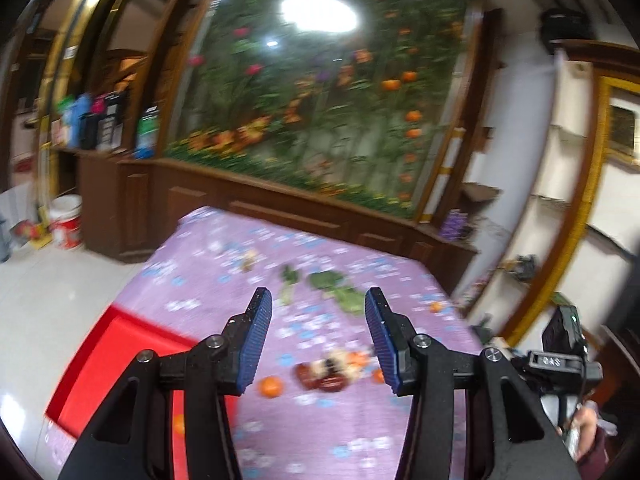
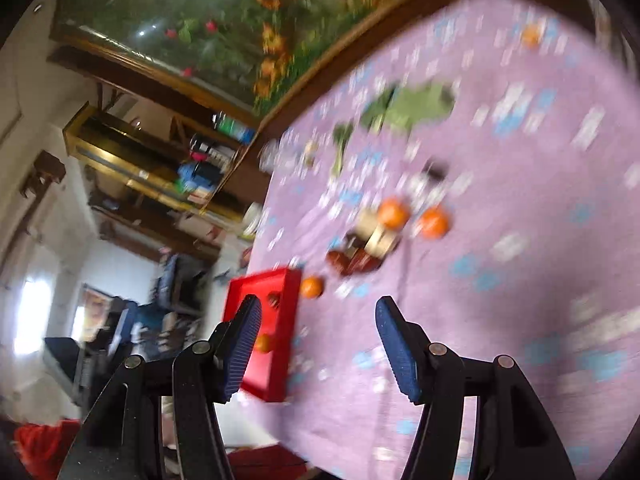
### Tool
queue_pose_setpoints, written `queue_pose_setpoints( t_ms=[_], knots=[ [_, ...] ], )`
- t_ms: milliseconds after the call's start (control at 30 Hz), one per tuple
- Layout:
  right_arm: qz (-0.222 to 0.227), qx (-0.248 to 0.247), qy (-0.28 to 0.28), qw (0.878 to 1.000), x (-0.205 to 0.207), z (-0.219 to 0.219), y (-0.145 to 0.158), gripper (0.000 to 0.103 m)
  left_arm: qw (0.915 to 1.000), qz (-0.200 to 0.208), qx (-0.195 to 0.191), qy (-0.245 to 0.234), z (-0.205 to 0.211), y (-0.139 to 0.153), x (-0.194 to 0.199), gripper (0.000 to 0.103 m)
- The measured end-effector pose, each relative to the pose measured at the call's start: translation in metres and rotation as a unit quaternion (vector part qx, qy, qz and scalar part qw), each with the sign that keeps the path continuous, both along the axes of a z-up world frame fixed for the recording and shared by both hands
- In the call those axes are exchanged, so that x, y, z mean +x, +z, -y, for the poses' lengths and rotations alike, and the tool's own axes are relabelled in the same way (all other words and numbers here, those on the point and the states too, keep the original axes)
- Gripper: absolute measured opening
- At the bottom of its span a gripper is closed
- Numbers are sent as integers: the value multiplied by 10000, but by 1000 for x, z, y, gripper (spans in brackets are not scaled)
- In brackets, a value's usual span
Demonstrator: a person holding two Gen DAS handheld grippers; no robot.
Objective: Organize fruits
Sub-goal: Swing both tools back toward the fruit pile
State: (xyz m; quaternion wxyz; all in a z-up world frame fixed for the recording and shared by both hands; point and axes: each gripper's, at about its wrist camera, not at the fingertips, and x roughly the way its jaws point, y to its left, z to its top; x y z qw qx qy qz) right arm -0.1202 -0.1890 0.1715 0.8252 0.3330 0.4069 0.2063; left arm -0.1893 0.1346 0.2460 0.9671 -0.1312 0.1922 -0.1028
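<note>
Both views are blurred. My left gripper (image 1: pixel 318 300) is open and empty above a table with a purple flowered cloth (image 1: pixel 304 432). Below it lies an orange (image 1: pixel 271 386) beside a pile of dark red dates and pale pieces (image 1: pixel 326 374). A red tray (image 1: pixel 120 360) at the left holds an orange (image 1: pixel 179 424). My right gripper (image 2: pixel 318 312) is open and empty above the cloth (image 2: pixel 520 240). Ahead are two oranges (image 2: pixel 393 213) (image 2: pixel 434 222), the date pile (image 2: pixel 352 260), another orange (image 2: pixel 311 287) next to the red tray (image 2: pixel 280 360), and one inside it (image 2: pixel 264 343).
Green leafy vegetables (image 1: pixel 340 292) lie mid-table, also in the right wrist view (image 2: pixel 416 106). A lone orange (image 1: pixel 436 306) sits near the far right edge, also seen from the right wrist (image 2: pixel 531 35). A wooden cabinet with a flower mural (image 1: pixel 320 100) stands behind. A white bucket (image 1: pixel 66 220) is on the floor.
</note>
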Motion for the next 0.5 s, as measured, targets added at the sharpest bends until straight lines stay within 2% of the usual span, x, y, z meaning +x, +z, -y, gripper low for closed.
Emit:
queue_pose_setpoints(
  t_ms=[133, 233, 300, 400, 500],
  knots=[
    [531, -567, -431, 9961, -23, 40, 72, 65, 9982, 289, -105, -516, 23, 57, -9, 47],
    [940, -1009, -774, 9874, -45, 66, 140, 65, 9969, 486, -76, -613, 28, 97, -18, 47],
    [1161, -1288, -881, 9809, -57, 74, 180, 65, 9966, 597, 73, -566, 29, 128, -22, 48],
    [1526, -1714, -1239, 9654, -82, 91, 252, 65, 9966, 687, 316, -341, 21, 173, -25, 59],
    [1881, -1894, -1772, 9473, -109, 109, 324, 65, 9943, 860, 627, 102, 8, 218, -34, 60]
  ],
)
